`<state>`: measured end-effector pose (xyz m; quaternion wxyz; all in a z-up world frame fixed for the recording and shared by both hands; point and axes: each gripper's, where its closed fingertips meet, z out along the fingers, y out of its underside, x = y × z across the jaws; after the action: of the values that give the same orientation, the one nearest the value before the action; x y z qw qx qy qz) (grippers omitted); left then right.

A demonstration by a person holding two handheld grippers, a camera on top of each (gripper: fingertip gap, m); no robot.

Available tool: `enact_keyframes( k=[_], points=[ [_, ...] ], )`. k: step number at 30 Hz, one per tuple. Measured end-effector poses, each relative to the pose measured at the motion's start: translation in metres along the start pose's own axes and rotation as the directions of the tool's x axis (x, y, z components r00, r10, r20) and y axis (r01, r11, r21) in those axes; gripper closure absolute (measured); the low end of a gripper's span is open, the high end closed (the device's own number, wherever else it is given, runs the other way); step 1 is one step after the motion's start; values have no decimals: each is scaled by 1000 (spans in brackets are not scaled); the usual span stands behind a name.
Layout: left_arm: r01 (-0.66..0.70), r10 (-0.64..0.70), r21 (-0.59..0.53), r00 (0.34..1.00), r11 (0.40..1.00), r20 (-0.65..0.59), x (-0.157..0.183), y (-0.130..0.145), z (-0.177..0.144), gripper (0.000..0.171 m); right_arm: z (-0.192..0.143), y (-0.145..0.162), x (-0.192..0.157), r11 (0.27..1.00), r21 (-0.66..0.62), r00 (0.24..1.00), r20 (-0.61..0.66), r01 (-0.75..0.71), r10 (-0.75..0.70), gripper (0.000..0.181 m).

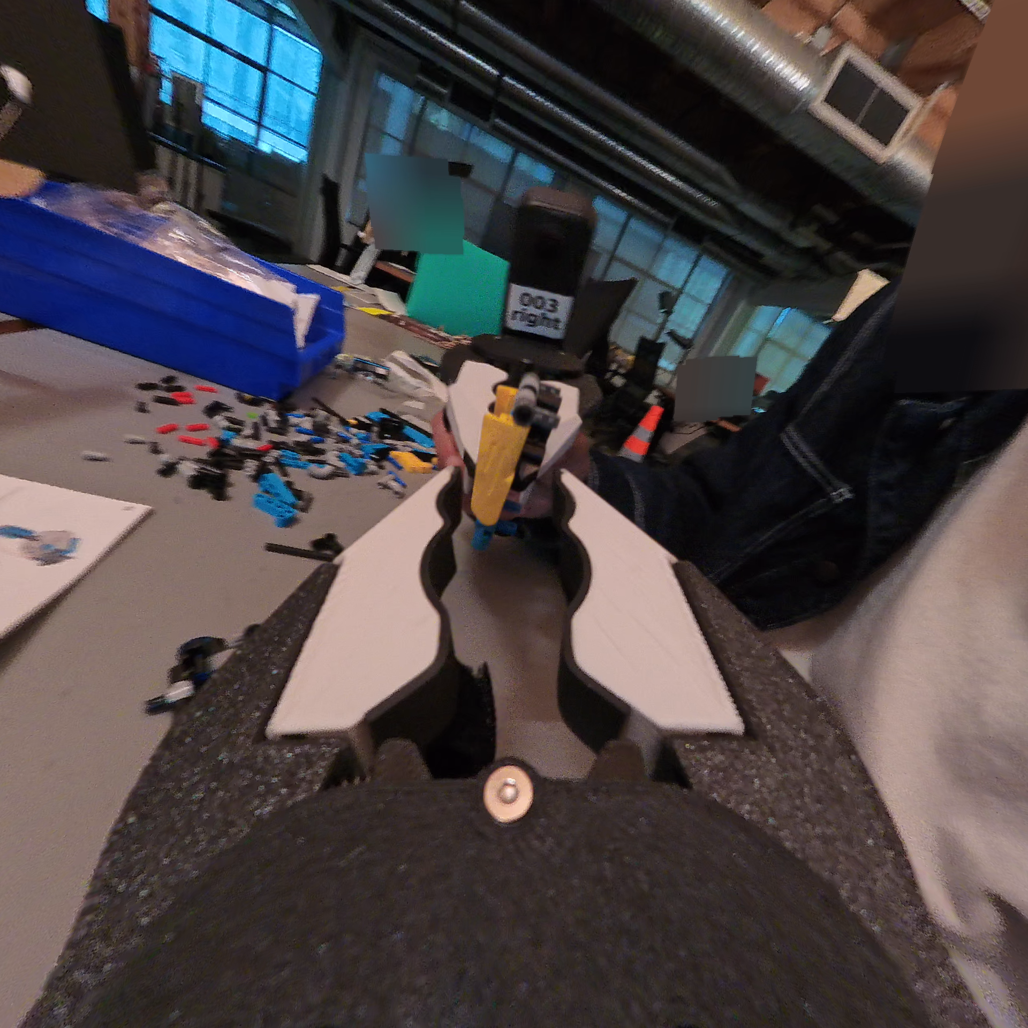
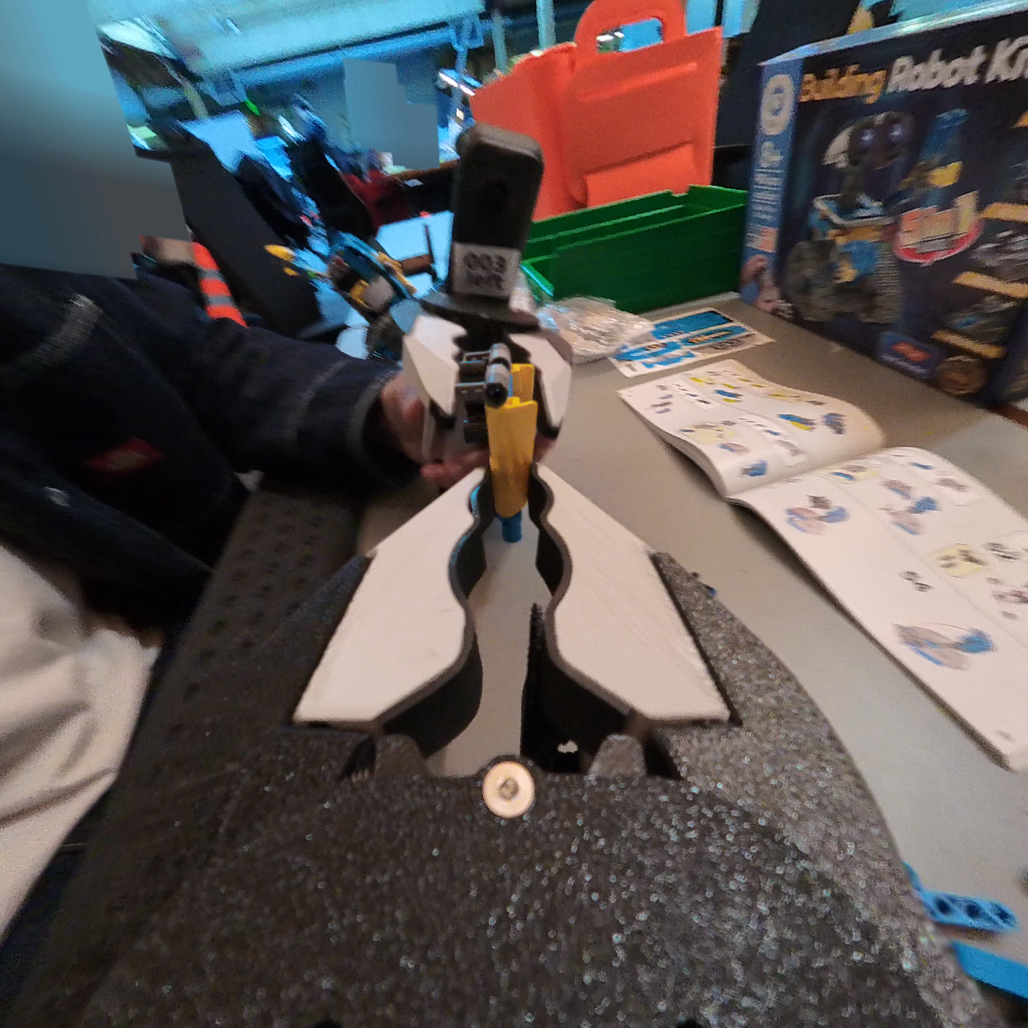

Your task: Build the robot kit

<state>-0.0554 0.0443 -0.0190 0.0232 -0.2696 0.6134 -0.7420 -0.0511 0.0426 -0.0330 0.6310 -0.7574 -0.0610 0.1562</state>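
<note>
**Two grippers on one yellow assembly**

One small brick assembly is held between the two grippers, above a grey table. It is made up of a long yellow piece, a blue pin at its lower end, and a grey-and-black cluster with a short black-tipped axle at its upper end.

The left gripper is seen with its two white fingers drawn narrow, the tips closed on the lower part of the yellow piece. In the right wrist view, the right gripper is likewise narrowed, its tips pinching the yellow piece just above the blue pin. The grippers face each other tip to tip; one black camera is mounted on each.

To the left, one blue bin is seen, with many loose bricks scattered beside it in black, blue, red and yellow; an exact count cannot be made. To the right, one open booklet, one sticker sheet, one green bin, one orange bag and one kit box are found.
</note>
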Motion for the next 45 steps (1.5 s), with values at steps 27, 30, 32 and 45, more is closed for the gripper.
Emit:
enact_keyframes(
  k=[27,30,32,45],
  points=[
    [-242,242,5,969,970,43,14,-10,-6,157,5,9,-10,999,-46,998,60,3,0,170],
    [-230,229,5,973,973,22,16,-9,-6,157,5,10,-12,999,-48,997,78,-6,10,170],
    [-224,224,2,974,974,17,16,-9,-7,157,5,10,-13,999,-50,996,83,-11,16,170],
    [-105,217,-314,913,944,347,-70,38,-23,147,-36,91,53,733,-562,910,-368,-382,191,169]
  ],
)
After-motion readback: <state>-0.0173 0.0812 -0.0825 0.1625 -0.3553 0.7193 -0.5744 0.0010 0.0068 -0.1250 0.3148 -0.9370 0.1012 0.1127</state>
